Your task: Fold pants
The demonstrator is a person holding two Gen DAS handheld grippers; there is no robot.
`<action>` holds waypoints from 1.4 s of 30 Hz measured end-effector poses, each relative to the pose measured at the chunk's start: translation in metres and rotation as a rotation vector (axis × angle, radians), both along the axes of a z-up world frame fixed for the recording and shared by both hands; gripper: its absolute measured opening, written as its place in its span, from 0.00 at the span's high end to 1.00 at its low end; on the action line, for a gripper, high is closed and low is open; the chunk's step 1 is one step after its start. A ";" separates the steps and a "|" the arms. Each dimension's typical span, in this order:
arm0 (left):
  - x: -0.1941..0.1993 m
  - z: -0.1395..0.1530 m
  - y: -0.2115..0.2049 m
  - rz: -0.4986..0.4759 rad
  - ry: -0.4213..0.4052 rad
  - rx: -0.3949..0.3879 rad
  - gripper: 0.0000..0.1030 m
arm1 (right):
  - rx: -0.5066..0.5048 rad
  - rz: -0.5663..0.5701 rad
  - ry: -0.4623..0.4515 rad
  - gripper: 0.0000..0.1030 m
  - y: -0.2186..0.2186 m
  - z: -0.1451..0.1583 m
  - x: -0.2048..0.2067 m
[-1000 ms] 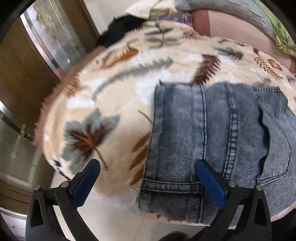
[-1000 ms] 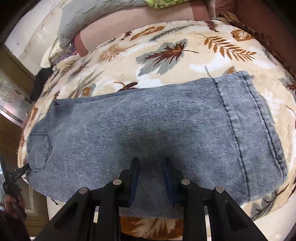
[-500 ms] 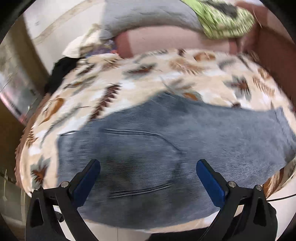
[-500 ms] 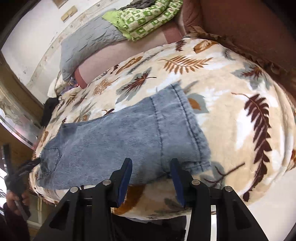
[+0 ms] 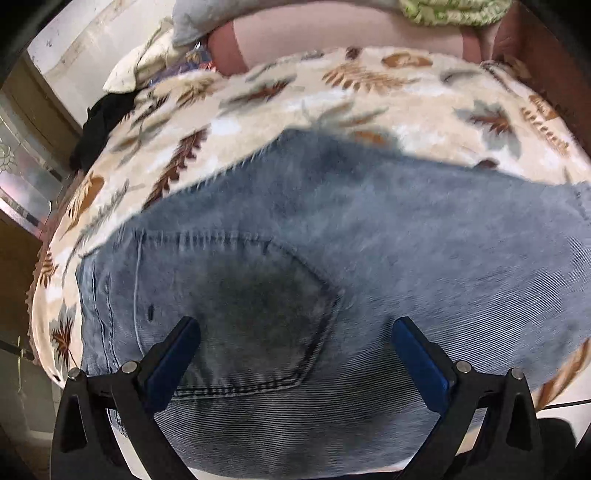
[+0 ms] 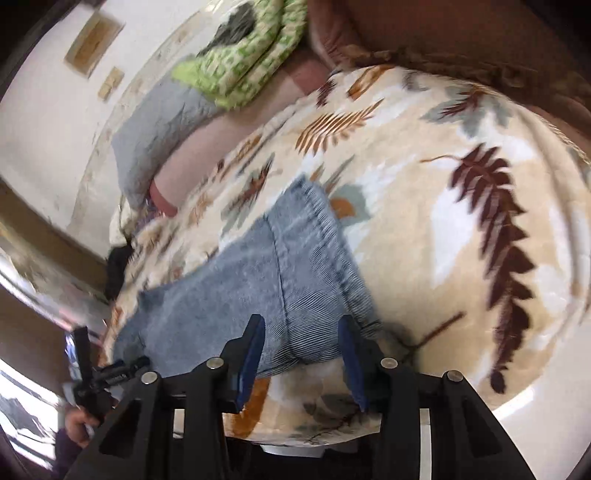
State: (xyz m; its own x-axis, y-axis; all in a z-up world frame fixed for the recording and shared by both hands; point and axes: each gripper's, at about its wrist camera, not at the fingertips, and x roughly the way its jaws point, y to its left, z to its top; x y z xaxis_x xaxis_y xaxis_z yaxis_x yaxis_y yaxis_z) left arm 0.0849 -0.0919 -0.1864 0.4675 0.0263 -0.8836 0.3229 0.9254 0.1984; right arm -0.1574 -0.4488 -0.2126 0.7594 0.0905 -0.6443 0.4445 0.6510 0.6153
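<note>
Blue corduroy-like jeans (image 5: 388, 236) lie flat across a leaf-print blanket (image 5: 369, 85) on a bed. My left gripper (image 5: 295, 328) hangs open and wide above the back pocket (image 5: 266, 295), near the waistband end, holding nothing. In the right wrist view the leg end of the jeans (image 6: 295, 266) and its hem (image 6: 332, 240) sit near the blanket's (image 6: 461, 184) front edge. My right gripper (image 6: 302, 325) hovers over that hem end. Its jaws are opening, with cloth below them but not pinched. Far left, a hand (image 6: 79, 421) holds the left gripper (image 6: 107, 376).
A grey pillow (image 6: 159, 122) and a green patterned quilt (image 6: 243, 62) lie at the head of the bed on a pink sheet (image 5: 332, 33). A brown padded surface (image 6: 461, 33) borders the far side. A black garment (image 5: 99, 122) lies at the left corner by a wardrobe (image 5: 22, 177).
The left gripper moved from the waistband end to above the back pocket. The right gripper travelled along the leg to the hem end, and its jaws spread wider.
</note>
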 end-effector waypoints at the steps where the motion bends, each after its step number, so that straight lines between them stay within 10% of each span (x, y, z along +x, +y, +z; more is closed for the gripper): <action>1: -0.002 0.005 -0.003 -0.010 -0.004 -0.017 0.00 | 0.014 -0.033 -0.009 0.39 -0.005 0.001 -0.007; 26: 0.002 -0.018 -0.009 -0.005 0.073 -0.013 0.00 | 0.306 -0.118 -0.050 0.33 -0.016 -0.044 0.012; 30: 0.003 -0.025 -0.008 -0.007 0.080 -0.015 0.00 | 0.328 -0.155 -0.070 0.63 -0.021 -0.055 0.015; 42: 0.009 -0.008 0.017 0.052 0.097 -0.088 0.00 | 0.187 -0.108 -0.129 0.70 0.008 0.011 0.035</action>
State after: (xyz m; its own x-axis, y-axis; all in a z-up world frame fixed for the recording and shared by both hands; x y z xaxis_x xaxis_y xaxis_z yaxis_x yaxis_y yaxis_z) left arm 0.0941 -0.0749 -0.1946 0.3795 -0.0317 -0.9246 0.2878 0.9539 0.0854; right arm -0.1225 -0.4406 -0.2016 0.8462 0.1131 -0.5207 0.4147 0.4738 0.7769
